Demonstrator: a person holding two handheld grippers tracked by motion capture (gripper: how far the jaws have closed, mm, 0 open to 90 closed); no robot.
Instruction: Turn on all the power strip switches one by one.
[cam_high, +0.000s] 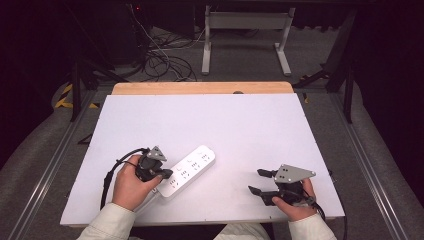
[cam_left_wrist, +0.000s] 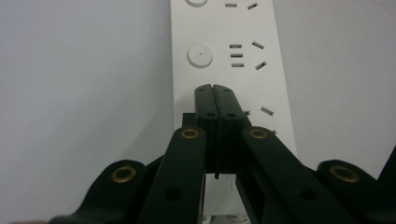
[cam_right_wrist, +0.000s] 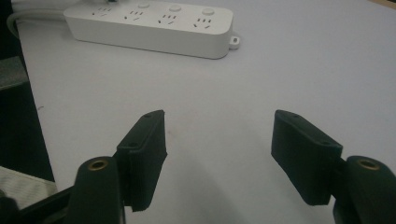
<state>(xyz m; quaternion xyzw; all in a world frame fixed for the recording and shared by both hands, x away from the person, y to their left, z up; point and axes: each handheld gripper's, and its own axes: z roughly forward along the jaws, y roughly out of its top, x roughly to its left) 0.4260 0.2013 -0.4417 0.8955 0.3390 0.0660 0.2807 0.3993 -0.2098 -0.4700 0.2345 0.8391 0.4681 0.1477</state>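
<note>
Presently the power strip (cam_high: 189, 170) lies flat on the white tabletop (cam_high: 240, 125), at its near left part, set slantwise with its near end under the left claw (cam_high: 166, 175).

Handling, as judged: a rigid moulded plastic body, light to moderate in weight, smooth and likely to slide on the tabletop if pushed from one end. It is not fragile, though the round buttons (cam_left_wrist: 200, 55) and socket slots on its top face should not bear a hard squeeze. The soundest hold appears to be across the two long sides, near mid-length. A cord leaves the end by the left hand and may drag.

Left claw (cam_left_wrist: 215, 87): jaws pressed fully together, nothing between them, tips held over the top face of the strip beside a socket group; contact with the surface cannot be confirmed.

Right claw (cam_right_wrist: 218, 140): jaws spread wide, empty, held low over bare tabletop, well apart from the strip (cam_right_wrist: 149, 25).
</note>
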